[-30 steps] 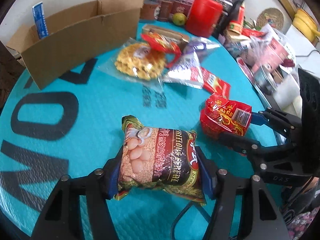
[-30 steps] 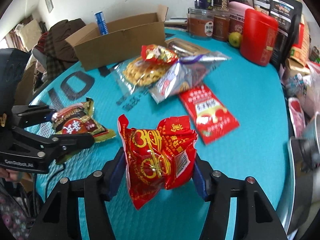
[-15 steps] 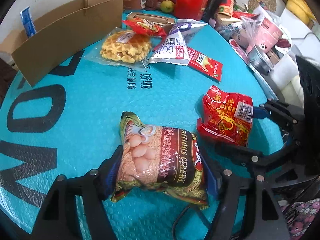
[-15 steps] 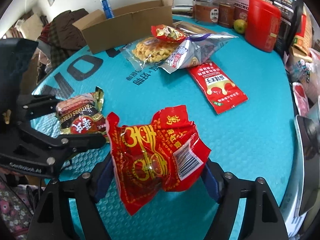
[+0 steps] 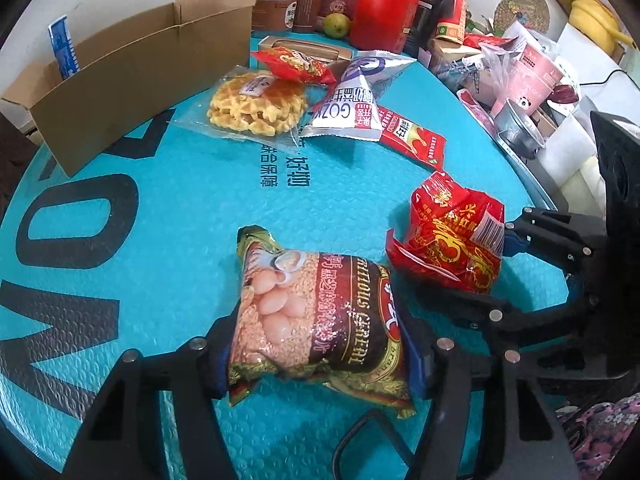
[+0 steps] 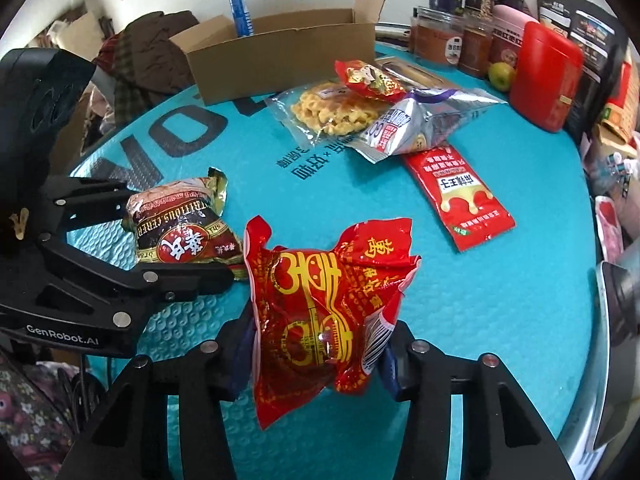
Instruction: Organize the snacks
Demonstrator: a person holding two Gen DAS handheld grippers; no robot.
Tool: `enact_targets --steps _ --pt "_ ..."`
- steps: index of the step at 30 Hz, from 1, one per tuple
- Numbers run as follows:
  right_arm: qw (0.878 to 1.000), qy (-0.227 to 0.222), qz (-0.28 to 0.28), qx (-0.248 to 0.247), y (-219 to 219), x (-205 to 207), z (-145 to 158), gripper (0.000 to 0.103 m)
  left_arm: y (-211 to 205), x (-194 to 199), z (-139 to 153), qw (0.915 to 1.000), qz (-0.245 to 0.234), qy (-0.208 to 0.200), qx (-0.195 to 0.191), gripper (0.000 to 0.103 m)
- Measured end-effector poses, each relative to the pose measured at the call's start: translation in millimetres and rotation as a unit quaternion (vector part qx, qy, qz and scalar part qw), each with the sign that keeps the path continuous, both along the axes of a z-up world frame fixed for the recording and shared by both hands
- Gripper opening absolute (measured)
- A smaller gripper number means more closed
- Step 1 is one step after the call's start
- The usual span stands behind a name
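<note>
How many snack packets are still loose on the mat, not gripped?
4, all in the far pile: waffle bag, small red packet on top of it, silver pouch, flat red sachet. More could hide underneath.

We can read "NUTRITIOUS CEREAL" in gold letters along the brown cereal packet (image 5: 320, 316), and in the right wrist view a large white Chinese character on its red oval. The silver pouch (image 5: 352, 108) bears "GOZ", with the rest hidden. The side of the left gripper (image 6: 192, 240) is marked "GenRobot.AI" in white. The teal mat (image 5: 180, 208) carries big black letters, of which "VO" shows clearly in the right wrist view, and a small line of dark Chinese print. The crumpled red packet (image 6: 320, 312) has yellow Chinese characters and a barcode; the flat red sachet (image 6: 460, 196) has a white label with Chinese characters. The jar labels are too small for us to read.
</note>
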State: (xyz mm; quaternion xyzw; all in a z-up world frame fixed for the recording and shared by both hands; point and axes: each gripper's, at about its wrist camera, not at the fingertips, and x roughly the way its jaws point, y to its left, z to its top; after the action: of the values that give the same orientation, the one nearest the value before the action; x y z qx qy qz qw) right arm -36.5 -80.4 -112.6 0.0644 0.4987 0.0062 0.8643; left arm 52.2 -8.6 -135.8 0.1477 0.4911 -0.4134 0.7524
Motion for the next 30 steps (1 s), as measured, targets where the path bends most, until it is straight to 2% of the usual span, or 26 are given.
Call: enact_targets --steps 13,23,29,30 --pt "0.999 -0.025 0.015 0.032 7.3 11.3 24.1 0.05 21.2 10.0 27.4 0.9987 0.026 -0.022 -0.038 0.063" --pt "0.996 -0.075 0.049 0.014 14.9 50.8 67.5 0.05 40.7 39.5 72.1 0.9917 0.058 -0.076 -0.086 0.063" --pt "0.993 -0.104 0.063 0.007 13.2 86.2 92.0 0.05 42.9 67.6 100.0 0.9855 0.057 -0.123 -0.103 0.063" --pt "0.992 -0.108 0.066 0.009 12.0 94.4 95.9 0.05 43.1 73.1 105.3 0.9841 0.054 -0.131 -0.107 0.058"
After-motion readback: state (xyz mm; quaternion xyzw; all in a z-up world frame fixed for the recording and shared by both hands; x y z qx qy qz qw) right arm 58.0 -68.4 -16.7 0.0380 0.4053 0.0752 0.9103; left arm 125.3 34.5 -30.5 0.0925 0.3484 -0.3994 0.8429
